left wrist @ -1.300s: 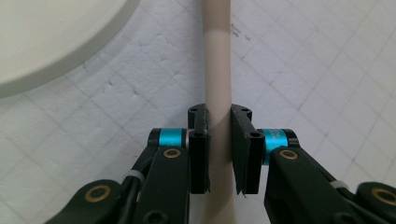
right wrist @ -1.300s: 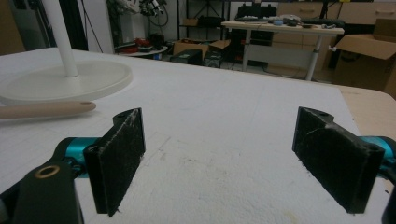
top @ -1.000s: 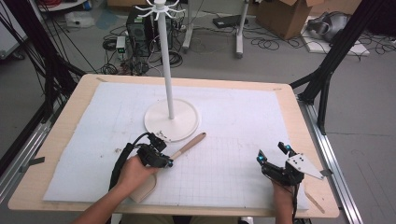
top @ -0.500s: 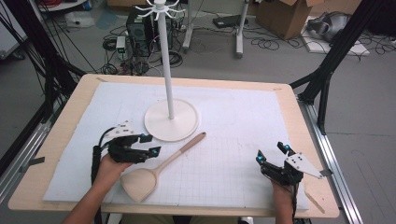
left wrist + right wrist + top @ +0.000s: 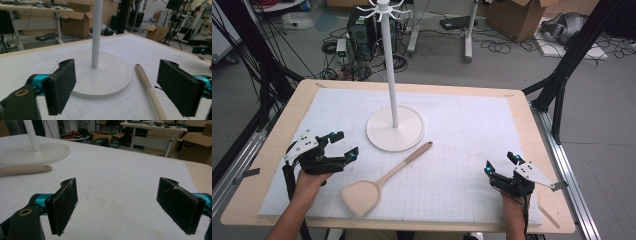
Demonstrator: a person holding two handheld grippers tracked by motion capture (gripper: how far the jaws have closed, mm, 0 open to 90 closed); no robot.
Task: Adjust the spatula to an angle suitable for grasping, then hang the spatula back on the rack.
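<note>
A wooden spatula (image 5: 382, 180) lies flat on the white gridded mat (image 5: 462, 130), blade toward the front edge and handle tip near the round base of a white hook stand (image 5: 395, 131). My left gripper (image 5: 345, 143) hovers left of the spatula, apart from it. Its jaws have just been opening and stand wide with nothing between them. In the left gripper view the left gripper (image 5: 117, 75) faces the stand's pole (image 5: 97, 32), with the spatula handle (image 5: 150, 92) to the right. My right gripper (image 5: 499, 163) rests open at the front right, holding nothing.
The stand's tall pole (image 5: 388, 60) rises mid-table with hooks at its top. The wooden table edge (image 5: 532, 130) frames the mat. In the right gripper view, the right gripper (image 5: 116, 200) faces bare mat, with the spatula handle (image 5: 25, 169) and stand base (image 5: 35, 153) far left.
The left gripper let go of the spatula, opened wide and drew away to the left. The spatula now lies uncovered on the mat. The right gripper stayed put.
</note>
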